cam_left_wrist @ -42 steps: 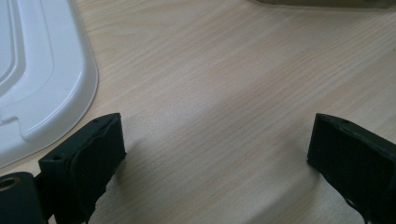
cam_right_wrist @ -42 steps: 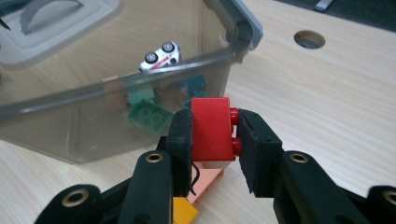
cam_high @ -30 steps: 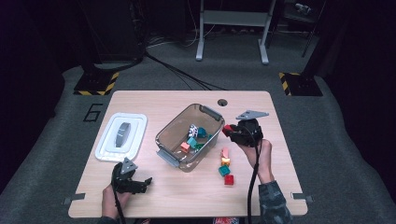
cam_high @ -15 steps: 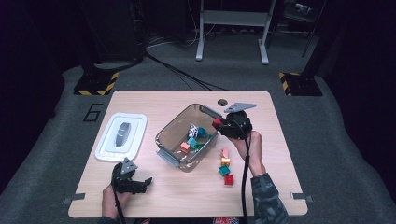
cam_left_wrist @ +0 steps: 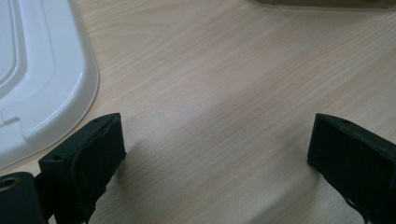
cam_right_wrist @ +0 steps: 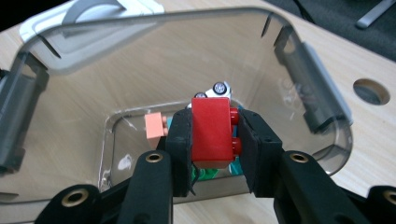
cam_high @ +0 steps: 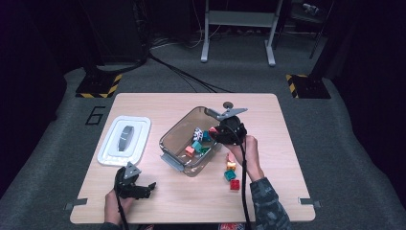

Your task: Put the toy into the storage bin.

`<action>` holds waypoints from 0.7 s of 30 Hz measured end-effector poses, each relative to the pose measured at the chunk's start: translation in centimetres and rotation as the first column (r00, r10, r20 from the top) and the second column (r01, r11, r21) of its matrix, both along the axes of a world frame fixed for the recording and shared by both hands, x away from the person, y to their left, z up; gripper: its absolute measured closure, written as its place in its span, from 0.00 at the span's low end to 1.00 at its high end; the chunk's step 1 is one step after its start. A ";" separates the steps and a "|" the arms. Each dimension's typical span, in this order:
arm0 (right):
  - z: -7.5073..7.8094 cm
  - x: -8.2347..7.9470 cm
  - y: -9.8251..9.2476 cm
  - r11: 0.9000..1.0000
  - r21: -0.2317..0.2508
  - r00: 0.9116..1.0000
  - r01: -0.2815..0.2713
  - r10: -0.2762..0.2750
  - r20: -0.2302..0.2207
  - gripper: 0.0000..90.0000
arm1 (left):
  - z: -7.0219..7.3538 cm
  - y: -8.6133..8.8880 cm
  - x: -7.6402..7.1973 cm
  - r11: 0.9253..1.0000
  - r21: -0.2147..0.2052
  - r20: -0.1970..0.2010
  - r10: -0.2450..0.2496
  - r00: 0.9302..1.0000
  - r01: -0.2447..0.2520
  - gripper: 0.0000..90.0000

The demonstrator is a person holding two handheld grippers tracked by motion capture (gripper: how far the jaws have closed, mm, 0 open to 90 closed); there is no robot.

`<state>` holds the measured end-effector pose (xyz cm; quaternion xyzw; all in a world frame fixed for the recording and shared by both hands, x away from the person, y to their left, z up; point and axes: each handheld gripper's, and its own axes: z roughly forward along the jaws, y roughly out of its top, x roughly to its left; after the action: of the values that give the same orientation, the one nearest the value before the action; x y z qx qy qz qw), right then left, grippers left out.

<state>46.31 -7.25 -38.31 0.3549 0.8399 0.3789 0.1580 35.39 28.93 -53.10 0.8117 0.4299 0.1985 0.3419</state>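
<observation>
A clear smoky plastic bin (cam_high: 173,139) (cam_right_wrist: 308,84) stands at the table's middle with several toy bricks inside, among them an orange one (cam_right_wrist: 155,126) and teal ones (cam_high: 197,145). My right gripper (cam_high: 214,131) (cam_right_wrist: 214,140) hangs over the bin's right rim, shut on a red brick (cam_right_wrist: 212,133) that stands upright between the pads. Beside the bin on the table lie more bricks, one teal (cam_high: 230,175) and one red (cam_high: 235,184). My left gripper (cam_high: 148,186) (cam_left_wrist: 215,154) rests low at the table's front left, open, with bare wood between its jaws.
A white bin lid (cam_high: 124,140) (cam_left_wrist: 42,79) with a grey handle lies at the table's left, close to my left gripper. A round hole (cam_right_wrist: 371,91) is cut in the tabletop behind the bin. The table's front edge runs just below my left gripper.
My right gripper has carried the red brick leftward, from beside the bin's right wall to over its rim. The left gripper has stayed put.
</observation>
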 end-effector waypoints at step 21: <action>-0.1 -0.8 -1.0 0.999 0.034 0.999 0.034 -0.034 -0.009 0.39 | 0.0 0.0 0.0 1.000 -0.005 -0.004 0.003 1.000 -0.003 0.04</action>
<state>45.54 -8.28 -38.38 0.3734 0.8279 0.3889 0.1547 35.40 28.92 -53.11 0.8107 0.4320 0.1964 0.3428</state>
